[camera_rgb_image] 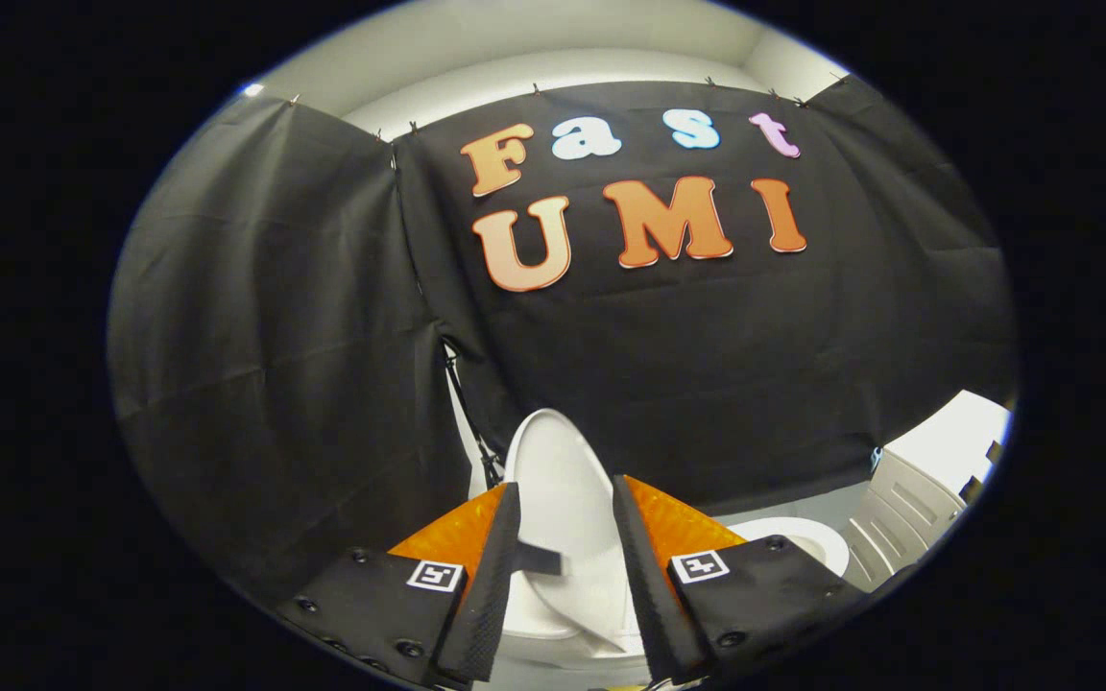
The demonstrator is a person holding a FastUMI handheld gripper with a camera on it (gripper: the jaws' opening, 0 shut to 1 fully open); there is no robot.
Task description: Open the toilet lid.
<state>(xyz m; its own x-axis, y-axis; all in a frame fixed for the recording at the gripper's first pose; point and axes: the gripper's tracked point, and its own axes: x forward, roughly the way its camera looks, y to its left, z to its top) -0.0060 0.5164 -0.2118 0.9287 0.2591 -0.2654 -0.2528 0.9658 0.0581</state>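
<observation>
While the white toilet lid (553,480) stands raised almost upright, its rounded top reaches beyond the fingertips. Its glossy face sits between the gripper's (566,499) 2 fingers, which are parted; whether they touch it is unclear.

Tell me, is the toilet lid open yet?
Mostly, it looks like. The toilet lid stands raised, nearly upright, with the toilet seat uncovered beside it. The gripper has its jaws apart on either side of the lid; whether they touch it is unclear. What seems left: lean the lid fully back and pull away.
</observation>
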